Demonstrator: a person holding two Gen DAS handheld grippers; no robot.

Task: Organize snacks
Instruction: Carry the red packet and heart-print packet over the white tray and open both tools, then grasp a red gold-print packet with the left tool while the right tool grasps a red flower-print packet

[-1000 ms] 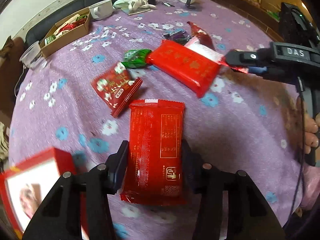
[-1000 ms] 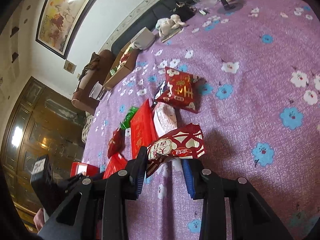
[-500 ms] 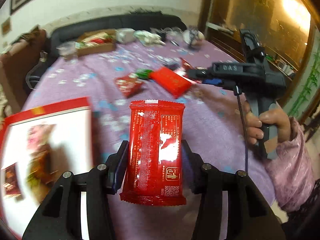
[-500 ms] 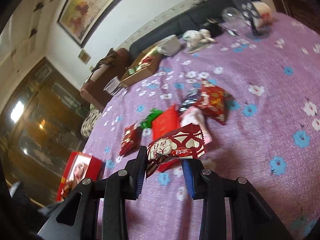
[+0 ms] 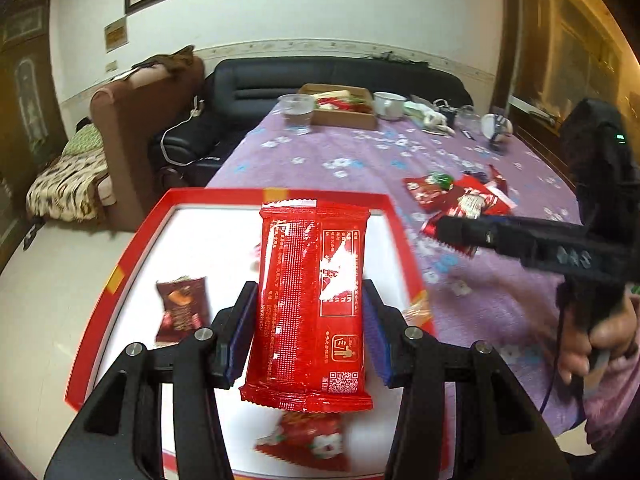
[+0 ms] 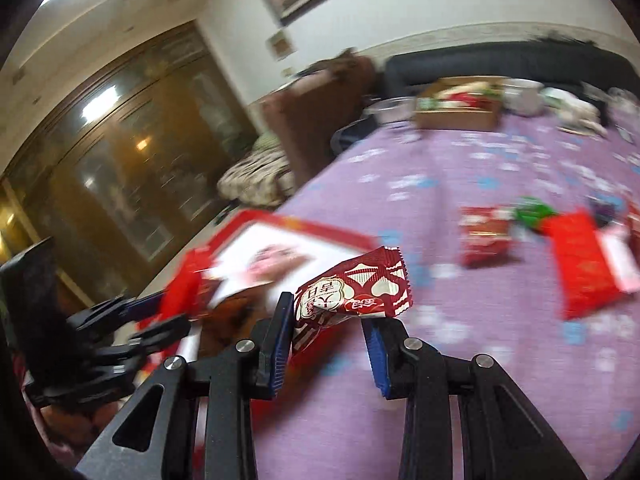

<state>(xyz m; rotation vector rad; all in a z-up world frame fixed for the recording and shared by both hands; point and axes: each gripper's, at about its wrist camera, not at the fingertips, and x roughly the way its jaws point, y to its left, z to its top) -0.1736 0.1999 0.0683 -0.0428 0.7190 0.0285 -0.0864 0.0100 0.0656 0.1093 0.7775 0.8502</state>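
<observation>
My left gripper [image 5: 306, 328] is shut on a long red snack packet [image 5: 310, 304] and holds it above a red-rimmed white box [image 5: 132, 248] at the table's near left corner. Two small snack packs lie in the box, a dark one [image 5: 182, 308] and a red one [image 5: 308, 444]. My right gripper [image 6: 326, 328] is shut on a small dark-red candy pack with white hearts [image 6: 356, 290], held over the purple tablecloth next to the box [image 6: 296, 226]. The right gripper also shows in the left wrist view [image 5: 452, 232].
Loose snacks lie mid-table: red packets [image 6: 584, 260] [image 6: 484, 236] and a green one [image 6: 532, 210]. A cardboard box of snacks [image 5: 344, 110], a glass bowl [image 5: 297, 114] and a white cup [image 5: 389, 105] stand at the far end. A sofa [image 5: 320, 80] is behind.
Both grippers lifted their packets off the table and swung left. The left one now holds its packet over the red-rimmed box; the right one has come beside the box.
</observation>
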